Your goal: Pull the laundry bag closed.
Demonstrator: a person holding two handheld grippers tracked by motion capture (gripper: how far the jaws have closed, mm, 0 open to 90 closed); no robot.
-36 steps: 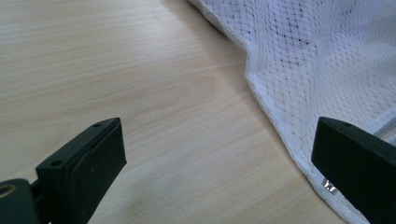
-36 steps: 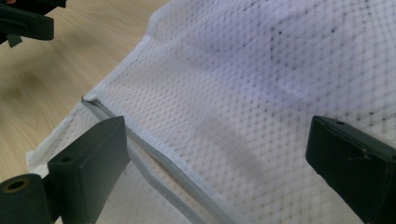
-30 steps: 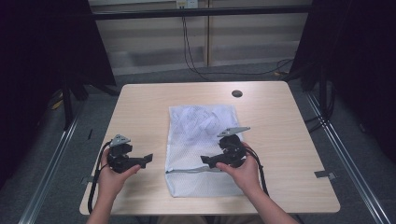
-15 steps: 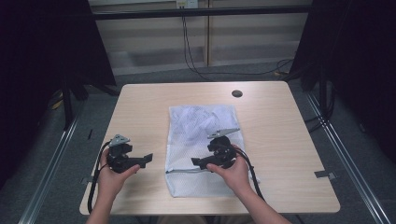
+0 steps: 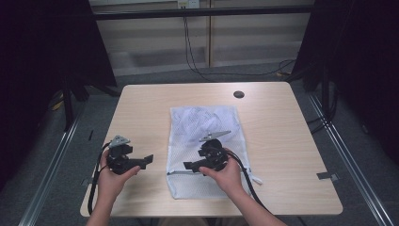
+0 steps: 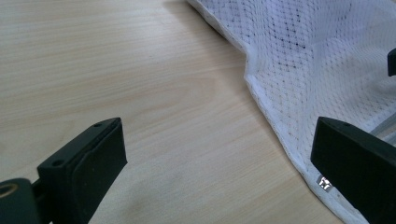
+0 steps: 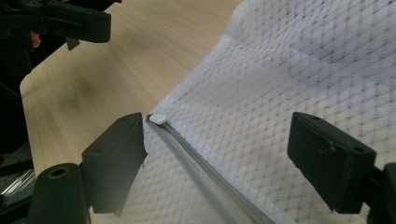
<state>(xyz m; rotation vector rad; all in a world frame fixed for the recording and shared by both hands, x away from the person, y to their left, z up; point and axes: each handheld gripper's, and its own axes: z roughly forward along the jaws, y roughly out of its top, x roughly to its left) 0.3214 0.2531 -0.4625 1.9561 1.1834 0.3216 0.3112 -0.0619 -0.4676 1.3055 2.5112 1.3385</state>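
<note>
Two tongs: both spread, pinching nothing.
Left tongs (image 5: 149, 160): parked over bare tabletop (image 5: 282, 141) just beside the mesh bag's left edge, where they were a second ago.
Mesh bag (image 5: 207, 125): flat mid-tabletop, zipper (image 7: 187, 147) across its near end.
Right tongs (image 5: 188, 165): moved leftward along the zipper toward the white pull (image 7: 158, 118); jaws have been narrowing, zipper between them, pads not yet touching.
Meaning: likely lining up to grip the pull and work the zipper.
</note>
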